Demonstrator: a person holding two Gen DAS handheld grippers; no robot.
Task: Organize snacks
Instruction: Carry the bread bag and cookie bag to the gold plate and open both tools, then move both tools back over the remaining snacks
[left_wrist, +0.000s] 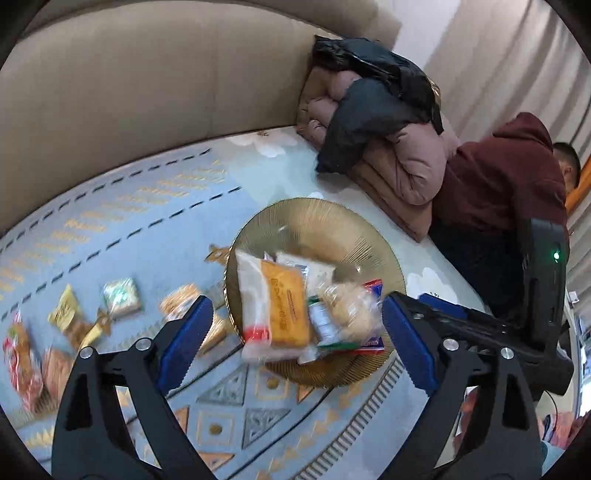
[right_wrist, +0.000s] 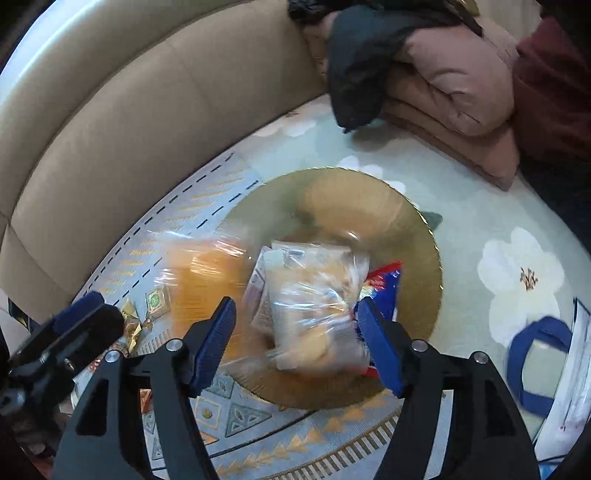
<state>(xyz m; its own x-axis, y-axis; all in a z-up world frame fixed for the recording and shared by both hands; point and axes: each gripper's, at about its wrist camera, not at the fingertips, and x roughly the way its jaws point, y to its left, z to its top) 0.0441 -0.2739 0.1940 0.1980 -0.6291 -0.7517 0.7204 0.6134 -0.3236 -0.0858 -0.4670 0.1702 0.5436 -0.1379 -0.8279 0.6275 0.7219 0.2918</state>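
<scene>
**Over the gold plate, both tools spread**

Above the near rim of the gold plate (left_wrist: 332, 218), left tool (left_wrist: 297, 343) spread wide and pinching nothing, blue pads either side of the heap. Same with the right tool (right_wrist: 295, 341): fingers apart, empty, straddling a clear bun bag (right_wrist: 314, 314) on top of the pile.

On the plate, toward its near side: an orange cake packet (left_wrist: 284, 310) lying over a white wrapper, the bun bag to its right, a red and blue packet (left_wrist: 373, 288) tucked under at the right edge. Left of the plate, loose on the patterned rug (left_wrist: 110, 206): a green-and-white wrapped square (left_wrist: 122, 297), a yellow sachet (left_wrist: 66, 308), gold-wrapped sweets, a red bag (left_wrist: 20, 354) at the far left edge.

Probably between placements, with several snacks left to collect. Best to swing the left tool toward the loose items, pick the nearest one first, close on the wrapper's body rather than its crimped end, and lower it onto bare plate on the far side so the heap does not slide off the near rim.

Hard to make out: labels smeared by motion blur; an orange packet in the right view too blurred to say whether resting on the plate or beside it; lower packets hidden under the top ones; a person in a maroon hoodie (left_wrist: 506, 177) cut off at the right edge
</scene>
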